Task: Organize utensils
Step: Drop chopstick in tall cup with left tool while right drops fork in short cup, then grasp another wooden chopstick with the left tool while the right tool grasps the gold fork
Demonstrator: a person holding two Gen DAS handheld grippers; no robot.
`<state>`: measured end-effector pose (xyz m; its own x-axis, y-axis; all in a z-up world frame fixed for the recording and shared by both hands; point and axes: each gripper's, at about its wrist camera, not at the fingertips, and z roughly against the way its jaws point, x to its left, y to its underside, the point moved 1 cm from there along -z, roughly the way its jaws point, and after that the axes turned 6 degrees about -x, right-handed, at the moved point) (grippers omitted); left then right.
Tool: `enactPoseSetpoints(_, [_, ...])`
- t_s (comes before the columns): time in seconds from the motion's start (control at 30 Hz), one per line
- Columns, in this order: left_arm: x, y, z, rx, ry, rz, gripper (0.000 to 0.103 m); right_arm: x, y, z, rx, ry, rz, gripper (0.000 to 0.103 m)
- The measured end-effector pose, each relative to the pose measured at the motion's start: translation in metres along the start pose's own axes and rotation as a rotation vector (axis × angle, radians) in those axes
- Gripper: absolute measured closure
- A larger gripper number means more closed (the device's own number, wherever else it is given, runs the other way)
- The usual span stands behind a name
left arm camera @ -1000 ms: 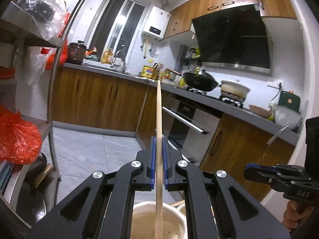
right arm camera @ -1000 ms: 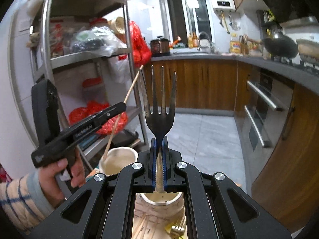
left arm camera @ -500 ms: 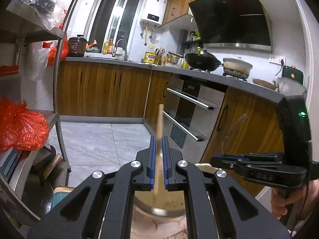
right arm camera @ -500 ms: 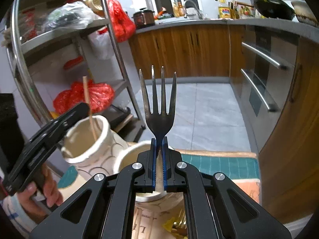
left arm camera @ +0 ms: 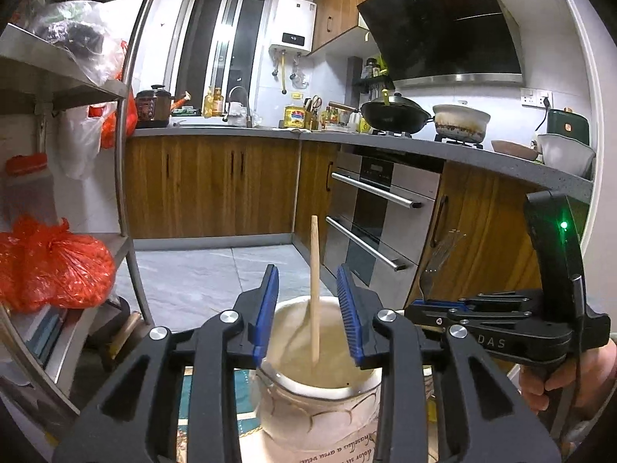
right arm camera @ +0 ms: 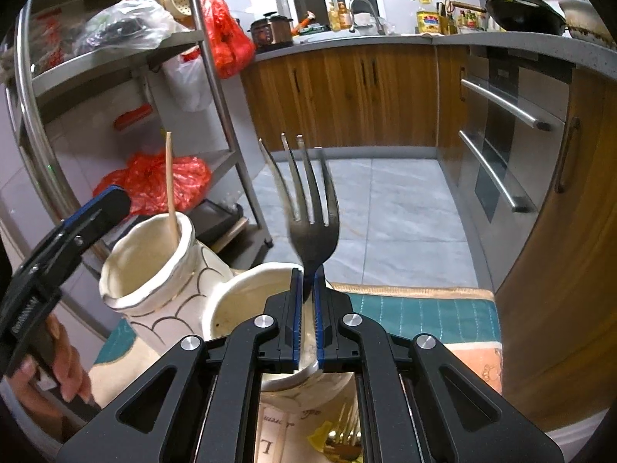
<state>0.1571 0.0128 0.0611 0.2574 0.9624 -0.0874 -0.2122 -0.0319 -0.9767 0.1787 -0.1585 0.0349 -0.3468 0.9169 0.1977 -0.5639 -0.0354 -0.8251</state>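
A wooden chopstick [left arm camera: 314,285] stands loose in a cream ceramic jar [left arm camera: 316,405], between the pads of my open left gripper [left arm camera: 310,308], which hovers just above the jar's mouth. The same chopstick [right arm camera: 170,189] and jar [right arm camera: 154,270] show at the left in the right wrist view. My right gripper [right arm camera: 306,289] is shut on a dark metal fork [right arm camera: 308,208], tines up, above a second cream jar [right arm camera: 250,308]. The fork [left arm camera: 439,262] and right gripper [left arm camera: 420,306] also show at the right in the left wrist view.
The jars stand on a teal and orange cloth [right arm camera: 416,314]. More cutlery [right arm camera: 339,436] lies below the right gripper. A steel shelf rack [right arm camera: 216,88] with red bags stands to the left. Wooden cabinets and an oven [left arm camera: 370,223] lie ahead.
My left gripper has opened and let go of the chopstick, which has dropped into the jar. My right gripper has lowered the fork towards the second jar and the fork has tilted left.
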Motion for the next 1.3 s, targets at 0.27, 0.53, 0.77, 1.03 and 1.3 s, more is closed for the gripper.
enactPoseSetpoints(0.27, [0.001, -0.010, 0.031, -0.013, -0.016, 0.012, 0.043, -0.008, 0.002, 0.030, -0.068, -0.018, -0.028, 0.068])
enactPoseSetpoints(0.53, [-0.008, -0.015, 0.059, -0.001, -0.009, 0.016, 0.022, -0.016, 0.009, 0.069, -0.141, 0.013, -0.042, 0.036])
enactPoseSetpoints(0.77, [-0.018, -0.003, 0.076, 0.039, -0.008, 0.045, 0.006, -0.015, 0.028, 0.105, -0.226, 0.082, 0.028, 0.007])
enactPoseSetpoints(1.03, [-0.032, 0.020, 0.086, 0.104, -0.001, 0.032, 0.006, -0.029, 0.056, 0.127, -0.230, 0.119, 0.035, 0.005])
enactPoseSetpoints(1.3, [-0.036, 0.044, 0.088, 0.190, -0.022, -0.002, 0.006, -0.049, 0.069, 0.141, -0.186, 0.191, 0.079, 0.005])
